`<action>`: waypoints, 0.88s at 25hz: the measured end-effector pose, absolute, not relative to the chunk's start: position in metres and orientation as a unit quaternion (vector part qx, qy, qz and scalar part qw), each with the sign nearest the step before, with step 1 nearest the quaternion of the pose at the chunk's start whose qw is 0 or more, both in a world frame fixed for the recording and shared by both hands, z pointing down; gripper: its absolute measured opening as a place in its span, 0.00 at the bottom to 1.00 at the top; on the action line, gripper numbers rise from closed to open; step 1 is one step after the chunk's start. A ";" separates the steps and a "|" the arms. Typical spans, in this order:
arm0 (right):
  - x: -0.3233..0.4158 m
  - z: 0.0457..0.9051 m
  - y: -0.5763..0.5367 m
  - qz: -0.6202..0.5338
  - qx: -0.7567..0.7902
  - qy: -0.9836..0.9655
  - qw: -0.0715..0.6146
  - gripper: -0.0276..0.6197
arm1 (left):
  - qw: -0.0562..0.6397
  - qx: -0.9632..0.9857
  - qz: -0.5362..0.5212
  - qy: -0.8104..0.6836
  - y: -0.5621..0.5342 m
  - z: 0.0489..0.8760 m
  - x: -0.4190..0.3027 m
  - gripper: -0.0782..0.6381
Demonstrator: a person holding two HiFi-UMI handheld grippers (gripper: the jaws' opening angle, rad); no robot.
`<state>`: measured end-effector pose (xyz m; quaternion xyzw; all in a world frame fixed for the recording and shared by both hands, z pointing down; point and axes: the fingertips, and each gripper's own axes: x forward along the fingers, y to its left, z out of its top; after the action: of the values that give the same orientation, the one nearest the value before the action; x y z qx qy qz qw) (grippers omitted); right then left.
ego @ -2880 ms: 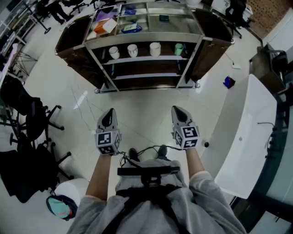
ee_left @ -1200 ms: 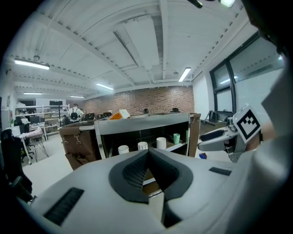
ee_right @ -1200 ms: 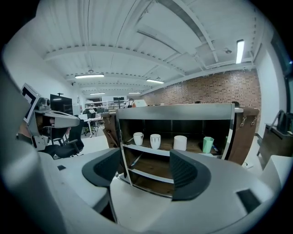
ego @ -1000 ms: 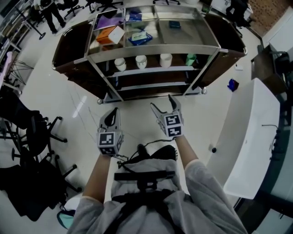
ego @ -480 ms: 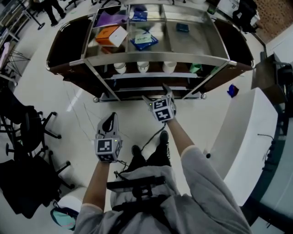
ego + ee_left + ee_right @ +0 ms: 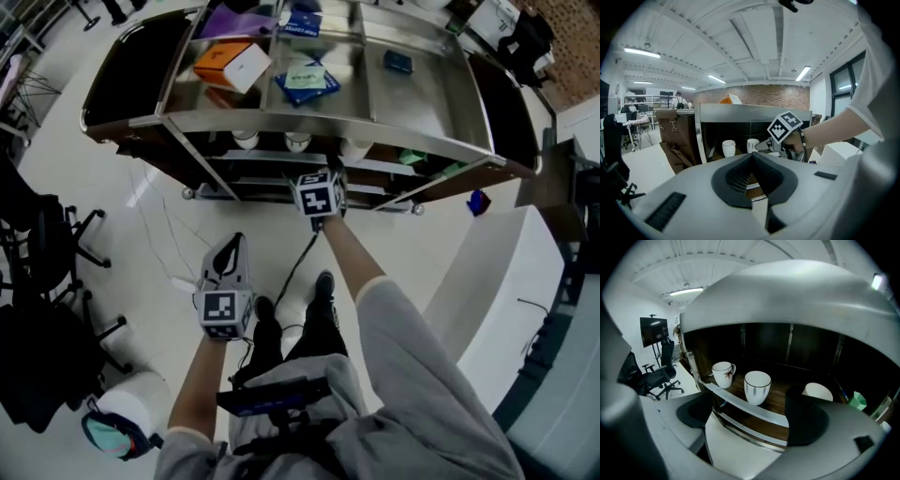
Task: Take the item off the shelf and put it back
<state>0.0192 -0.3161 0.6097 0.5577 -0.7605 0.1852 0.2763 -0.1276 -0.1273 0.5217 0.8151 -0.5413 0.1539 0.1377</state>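
Three white mugs stand on the middle shelf (image 6: 754,411) of a metal cart: a flowered mug (image 6: 723,374), a leaf-patterned mug (image 6: 757,387) and a plain mug (image 6: 817,391) half hidden behind my right jaw. My right gripper (image 6: 750,416) is at the shelf's front rail, jaws spread wide with nothing between them, facing the leaf-patterned mug. In the head view the right gripper (image 6: 317,192) reaches under the cart's top (image 6: 431,103). My left gripper (image 6: 223,281) hangs back over the floor, shut and empty.
The cart's top tray holds an orange-and-white box (image 6: 232,64), a blue packet (image 6: 307,81) and a small dark box (image 6: 397,62). A green item (image 6: 856,401) sits at the shelf's right end. Office chairs (image 6: 37,253) stand left, a white table (image 6: 487,300) right.
My right gripper has travelled forward from mid-floor to the middle shelf's edge and its jaws have spread. The cart has come closer. The left gripper has stayed back.
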 end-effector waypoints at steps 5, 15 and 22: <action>0.013 0.637 -0.341 0.223 0.567 -0.741 0.282 0.78 | 0.139 0.809 0.158 -0.548 -0.136 0.540 -0.126 0.12; 0.018 0.664 -0.382 0.238 0.593 -0.715 0.284 0.78 | 0.142 0.802 0.160 -0.557 -0.138 0.561 -0.130 0.12; 0.021 0.666 -0.401 0.239 0.622 -0.694 0.273 0.78 | 0.154 0.793 0.162 -0.566 -0.136 0.567 -0.136 0.12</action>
<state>0.0211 -0.4008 0.6664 0.6221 -0.6937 0.2387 0.2734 -0.1356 -0.1356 0.5673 0.7933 -0.5665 0.1619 0.1537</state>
